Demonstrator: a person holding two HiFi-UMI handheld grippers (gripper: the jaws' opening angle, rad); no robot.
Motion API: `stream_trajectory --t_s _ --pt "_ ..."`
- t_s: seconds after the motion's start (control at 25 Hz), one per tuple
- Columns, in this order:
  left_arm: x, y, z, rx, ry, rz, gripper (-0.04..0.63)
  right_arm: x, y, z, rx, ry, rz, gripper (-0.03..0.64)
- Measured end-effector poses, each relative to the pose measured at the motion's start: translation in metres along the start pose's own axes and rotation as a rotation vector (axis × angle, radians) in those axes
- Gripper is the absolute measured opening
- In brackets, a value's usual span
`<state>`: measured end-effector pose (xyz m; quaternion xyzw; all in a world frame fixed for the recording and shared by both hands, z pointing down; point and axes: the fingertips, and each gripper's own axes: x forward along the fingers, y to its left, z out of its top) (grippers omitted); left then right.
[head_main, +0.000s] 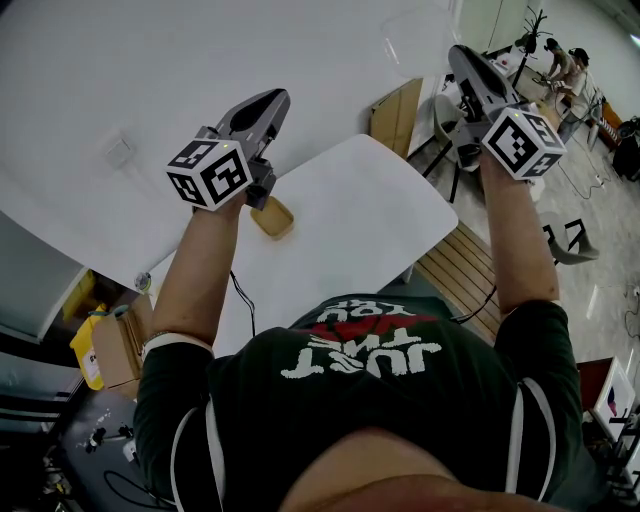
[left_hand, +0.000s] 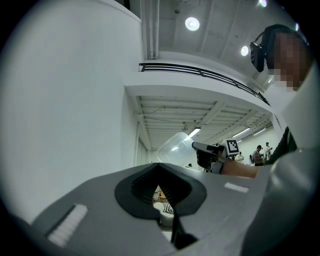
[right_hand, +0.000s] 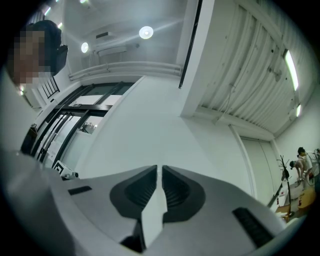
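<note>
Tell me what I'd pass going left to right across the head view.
Box → left gripper → clear container → right gripper → people

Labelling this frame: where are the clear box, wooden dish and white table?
clear box (left_hand: 177, 147), left gripper view, side wall
wooden dish (head_main: 273, 219), head view, its middle
white table (head_main: 350, 235), head view, bare top
</note>
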<state>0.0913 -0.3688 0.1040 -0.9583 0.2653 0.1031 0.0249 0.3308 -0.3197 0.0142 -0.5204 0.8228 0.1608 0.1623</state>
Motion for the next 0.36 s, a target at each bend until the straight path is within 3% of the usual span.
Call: stream_trajectory --t_s 0.36 --pt "0.0018 0.0015 -0.0001 0.001 0.003 -0.001 0.008 0.0029 0.0007 -0.0007 -0.006 0.003 0.004 0.034"
